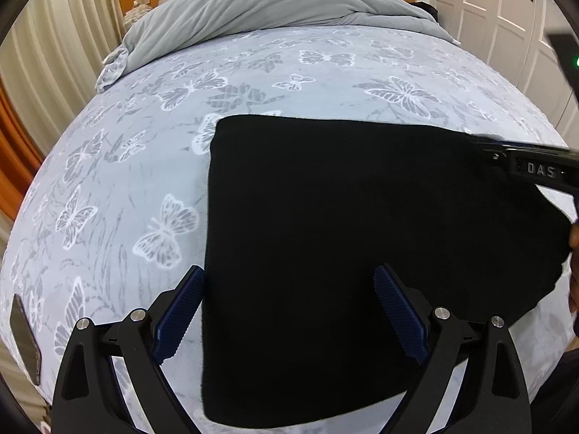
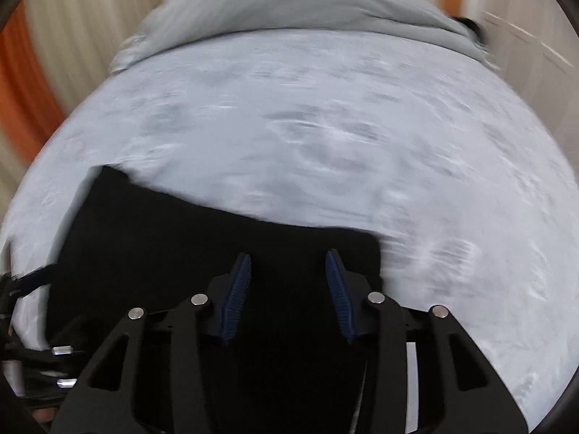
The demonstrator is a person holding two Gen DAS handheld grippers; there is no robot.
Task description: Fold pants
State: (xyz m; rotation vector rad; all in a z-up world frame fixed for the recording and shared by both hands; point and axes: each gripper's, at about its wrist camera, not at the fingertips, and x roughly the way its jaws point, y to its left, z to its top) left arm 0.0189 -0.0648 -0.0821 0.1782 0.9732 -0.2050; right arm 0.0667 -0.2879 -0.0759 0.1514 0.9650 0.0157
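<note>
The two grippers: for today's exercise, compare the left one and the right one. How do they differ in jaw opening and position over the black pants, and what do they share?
The left gripper has its jaws spread wide; the right gripper stands clearly narrower. The left straddles the left edge of the black pants; the right sits near their far right corner. Both have blue ribbed pads and grip nothing.

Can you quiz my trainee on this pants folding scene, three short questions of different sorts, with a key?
1. True or false: the black pants lie as a flat folded block on the butterfly bedspread.
2. The left gripper has its jaws: A) shut on fabric, B) wide open above the pants, C) out of view.
3. Fill in: at the head of the bed lies a bunched grey ____.

Key: 1 true; 2 B; 3 duvet.
</note>
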